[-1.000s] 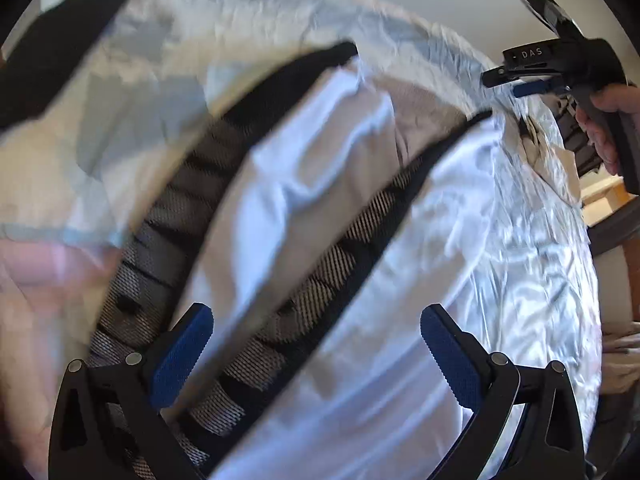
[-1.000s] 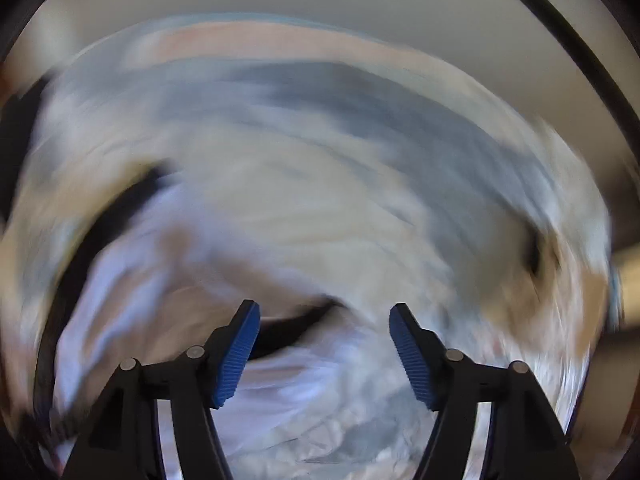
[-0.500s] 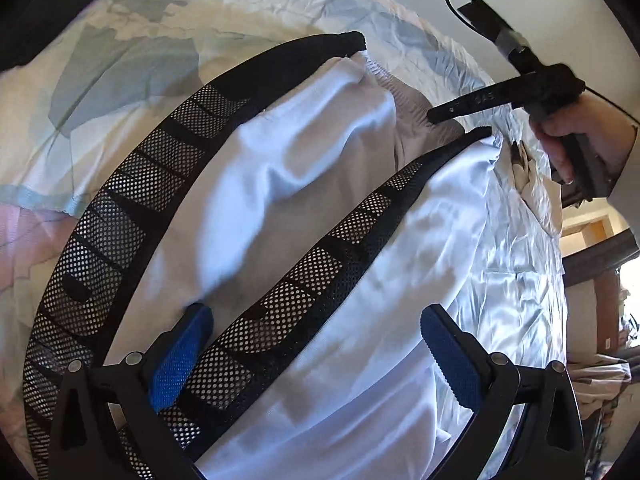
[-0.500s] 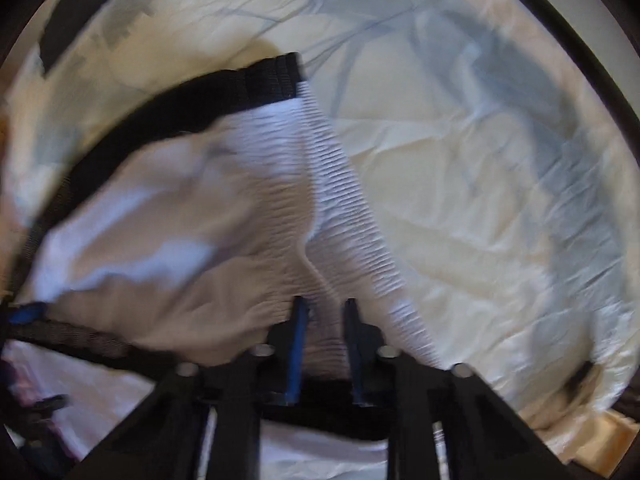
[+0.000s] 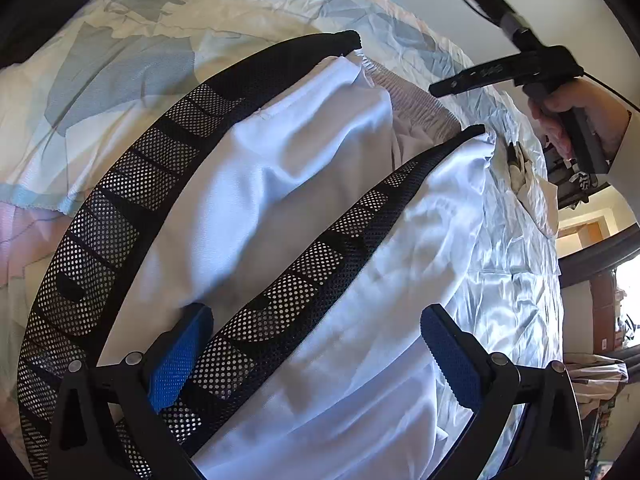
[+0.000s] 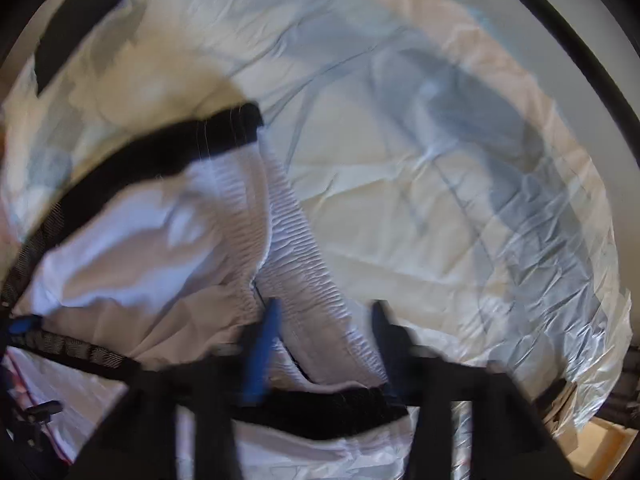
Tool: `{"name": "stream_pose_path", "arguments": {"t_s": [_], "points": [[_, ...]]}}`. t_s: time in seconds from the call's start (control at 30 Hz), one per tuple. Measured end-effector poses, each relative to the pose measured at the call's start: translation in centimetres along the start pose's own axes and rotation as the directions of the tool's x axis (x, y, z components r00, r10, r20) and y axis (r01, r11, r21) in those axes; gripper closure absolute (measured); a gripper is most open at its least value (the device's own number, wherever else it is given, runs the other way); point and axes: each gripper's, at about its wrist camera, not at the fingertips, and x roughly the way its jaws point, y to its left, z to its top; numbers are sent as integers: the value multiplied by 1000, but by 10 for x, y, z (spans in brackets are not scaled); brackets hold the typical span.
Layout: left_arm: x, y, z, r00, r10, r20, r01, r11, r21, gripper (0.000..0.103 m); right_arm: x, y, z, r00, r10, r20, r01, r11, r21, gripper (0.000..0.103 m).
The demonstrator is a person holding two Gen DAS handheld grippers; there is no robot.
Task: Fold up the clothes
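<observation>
White shorts (image 5: 288,184) with black mesh side stripes (image 5: 132,208) lie spread on the bed. My left gripper (image 5: 314,320) hovers open over the lower part of the shorts, one blue pad on each side of a mesh stripe, holding nothing. A hand (image 5: 560,120) holds my right gripper (image 5: 440,88) just above the ribbed waistband (image 5: 416,108). In the blurred right wrist view the right gripper (image 6: 326,320) stands open, its fingers on either side of the waistband (image 6: 296,248), close above the shorts (image 6: 140,248).
A crumpled patterned sheet (image 5: 100,100) in cream, grey-blue and pink covers the bed (image 6: 440,200). A small pale cloth (image 5: 520,168) lies near the far right edge. Beyond it are dark furniture and a doorway (image 5: 580,232).
The right gripper's fingers were almost shut at the waistband half a second ago and are now spread apart. The left gripper has stayed open and hardly shifted since then.
</observation>
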Motion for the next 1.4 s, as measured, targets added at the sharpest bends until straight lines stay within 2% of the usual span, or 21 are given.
{"name": "stream_pose_path", "arguments": {"t_s": [0.1,0.33,0.4,0.43,0.5,0.6,0.77,0.9,0.93,0.97,1.03,1.1,1.2,1.23,1.27,1.33,1.4], "points": [[-1,-1,-1,1000,-3,4,3,1000,0,1,-5,-4,-6,995,96,-34,-97,995,-34,46],[3,-4,0,1000,2,0,-2,1000,8,1,33,-1,-12,988,110,-105,-119,990,-81,46],[4,-4,0,1000,1,0,-1,1000,8,1,34,1,-13,988,122,-90,-131,986,-104,69],[3,-3,1,1000,-3,3,3,1000,1,1,29,-1,-11,992,109,-67,-117,987,-114,91],[2,0,4,1000,-11,7,11,1000,-17,1,18,-7,-7,997,80,-24,-82,989,-120,95],[2,4,5,1000,-30,8,30,999,-38,1,9,-14,3,1000,27,-5,-27,992,-122,96],[7,1,3,1000,-6,-4,6,1000,-16,1,20,-23,16,1000,-12,-27,10,996,-87,96],[10,0,2,1000,9,-15,-9,1000,-8,1,25,-20,21,996,-78,-31,74,990,-120,92],[10,0,1,1000,13,-19,-13,1000,-9,1,26,-21,23,993,-114,-29,110,986,-123,85],[9,1,-2,1000,18,-24,-18,1000,-10,1,27,-21,25,987,-160,-25,155,980,-125,64],[12,2,-3,999,32,-39,-32,999,-9,1,27,-21,29,970,-242,-30,236,963,-128,42],[14,2,-4,998,41,-46,-41,999,2,1,13,-25,34,968,-250,-31,245,964,-103,38],[13,1,-4,998,42,-49,-42,999,5,1,-35,-45,33,979,-200,44,196,978,73,37],[12,2,-3,998,34,-46,-34,999,-8,1,-49,-44,29,985,-155,77,144,980,136,37],[11,4,-3,999,23,-45,-24,999,-26,1,-62,-39,25,989,-97,114,74,978,193,37],[10,7,-2,999,5,-43,-7,999,-52,1,-67,-40,15,989,60,132,-90,968,233,39],[9,7,-4,999,3,-47,-5,999,-51,1,-50,-16,12,978,196,70,-207,940,271,43]]}}
